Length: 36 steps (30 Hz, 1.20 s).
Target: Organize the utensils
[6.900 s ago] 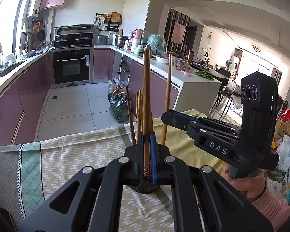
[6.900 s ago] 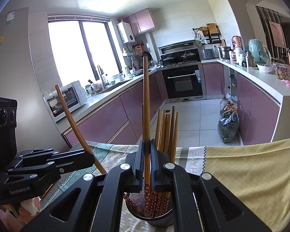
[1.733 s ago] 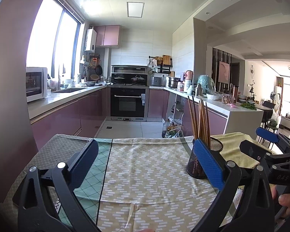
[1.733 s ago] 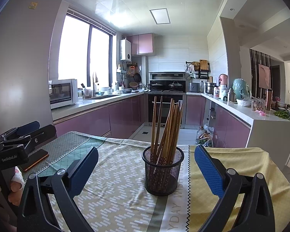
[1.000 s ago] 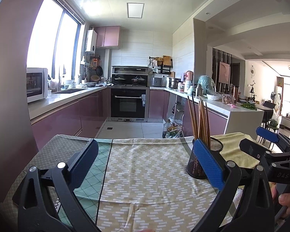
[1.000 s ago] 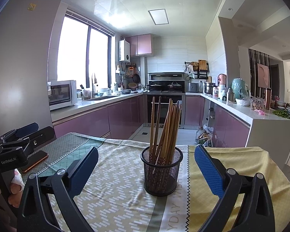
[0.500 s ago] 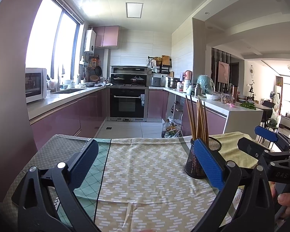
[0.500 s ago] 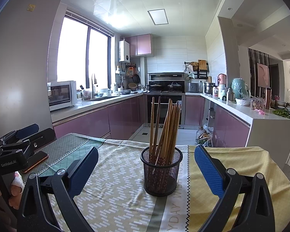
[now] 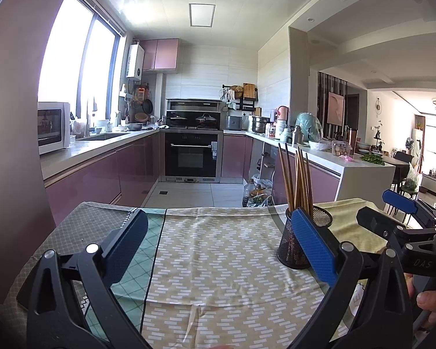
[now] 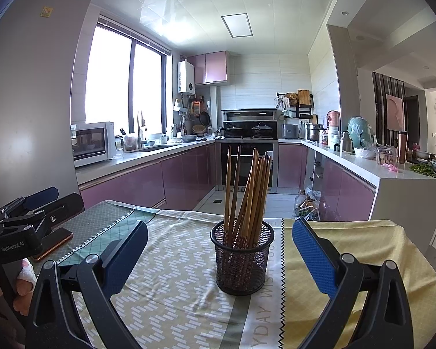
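- Far left, an orange-edged smartphone [image 10: 53,242] lies on the patterned tablecloth [image 10: 171,273].
- The left gripper [image 9: 218,245] hovers over the cloth, jaws spread wide, holding nothing.
- Centre, a black wire-mesh holder [image 10: 242,257] stands upright, packed with brown wooden chopsticks [image 10: 248,189].
- The right gripper [image 10: 219,254] faces the holder, jaws wide apart, empty.

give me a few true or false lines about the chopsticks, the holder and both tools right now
1. The chopsticks stand in the mesh holder. True.
2. The right tool is shut on a chopstick. False: it is open and holds nothing.
3. The mesh holder lies tipped on its side. False: it stands upright on the tablecloth.
4. The left tool is open and holds nothing. True.
5. A phone lies on the table's left side in the right wrist view. True.
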Motion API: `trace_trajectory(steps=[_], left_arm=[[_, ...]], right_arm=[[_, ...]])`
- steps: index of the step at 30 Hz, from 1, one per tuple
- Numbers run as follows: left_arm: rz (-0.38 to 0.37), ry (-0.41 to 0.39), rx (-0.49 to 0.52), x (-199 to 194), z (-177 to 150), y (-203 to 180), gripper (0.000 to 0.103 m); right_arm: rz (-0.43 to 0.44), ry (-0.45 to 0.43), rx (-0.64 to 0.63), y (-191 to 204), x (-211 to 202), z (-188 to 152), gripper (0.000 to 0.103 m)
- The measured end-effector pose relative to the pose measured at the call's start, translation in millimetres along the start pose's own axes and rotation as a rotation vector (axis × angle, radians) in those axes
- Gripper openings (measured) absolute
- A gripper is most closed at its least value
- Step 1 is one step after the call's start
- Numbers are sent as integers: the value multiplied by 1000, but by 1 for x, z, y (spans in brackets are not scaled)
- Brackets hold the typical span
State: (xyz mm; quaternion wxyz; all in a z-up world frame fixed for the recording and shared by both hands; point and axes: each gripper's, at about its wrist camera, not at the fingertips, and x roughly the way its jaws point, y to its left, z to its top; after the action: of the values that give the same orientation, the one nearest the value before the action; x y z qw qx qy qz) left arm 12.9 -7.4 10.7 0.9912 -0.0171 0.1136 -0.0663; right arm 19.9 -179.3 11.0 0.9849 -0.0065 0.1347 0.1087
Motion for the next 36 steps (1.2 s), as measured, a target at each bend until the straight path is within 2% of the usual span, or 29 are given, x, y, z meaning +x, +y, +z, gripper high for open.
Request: trace_trajectory(steps=[36], left_arm=[[2,1,-1,2,-2,-1,97]], right_arm=[[0,-2,6,0,-1,-2,96]])
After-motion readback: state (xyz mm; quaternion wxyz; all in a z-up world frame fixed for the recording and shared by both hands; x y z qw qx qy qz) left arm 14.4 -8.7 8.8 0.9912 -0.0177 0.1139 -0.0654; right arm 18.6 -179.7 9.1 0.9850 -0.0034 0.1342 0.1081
